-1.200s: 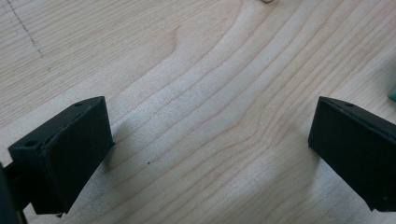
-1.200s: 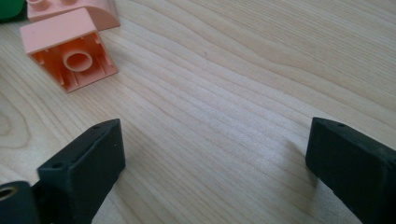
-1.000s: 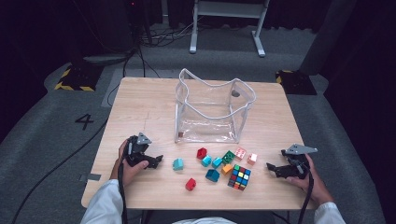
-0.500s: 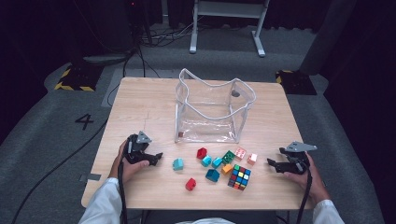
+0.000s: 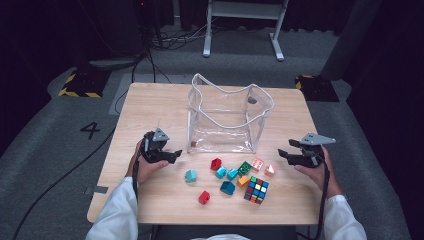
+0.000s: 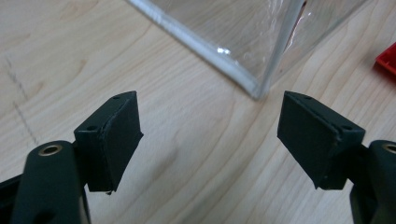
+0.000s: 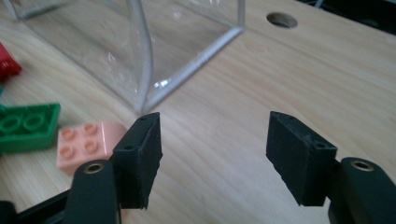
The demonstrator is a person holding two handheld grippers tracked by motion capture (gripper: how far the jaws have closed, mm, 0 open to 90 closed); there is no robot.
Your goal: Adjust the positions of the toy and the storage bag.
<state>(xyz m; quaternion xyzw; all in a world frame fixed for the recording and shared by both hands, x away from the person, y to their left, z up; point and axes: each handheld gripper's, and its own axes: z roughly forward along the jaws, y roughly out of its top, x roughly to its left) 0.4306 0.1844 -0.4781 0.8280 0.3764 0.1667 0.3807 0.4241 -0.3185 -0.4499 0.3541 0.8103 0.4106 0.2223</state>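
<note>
A clear plastic bag (image 5: 225, 120) stands open at the middle of the wooden table (image 5: 150, 110). In front of it lie several small bricks, among them a red one (image 5: 216, 163), a teal one (image 5: 190, 175) and a green one (image 5: 244, 167), beside a colour cube (image 5: 256, 190). My left gripper (image 5: 172, 154) hovers left of the bricks, facing the bag's corner (image 6: 243, 37). Its jaws (image 6: 210, 135) have just been closing and stand apart with nothing between them. My right gripper (image 5: 284, 155) hovers right of the bricks. Its jaws (image 7: 215, 149) have also just been closing, around bare wood.
In the right gripper view a pink brick (image 7: 88, 142) and a green brick (image 7: 28, 126) lie just left of the jaws, below the bag's wall (image 7: 116, 42). A round hole (image 7: 282, 19) sits in the tabletop beyond. A red brick (image 6: 387, 58) shows at the left gripper view's right edge.
Both hands have lifted a little off the table, the right one more. Both pairs of jaws look narrower than a second ago. The bricks, cube and bag have not moved.
</note>
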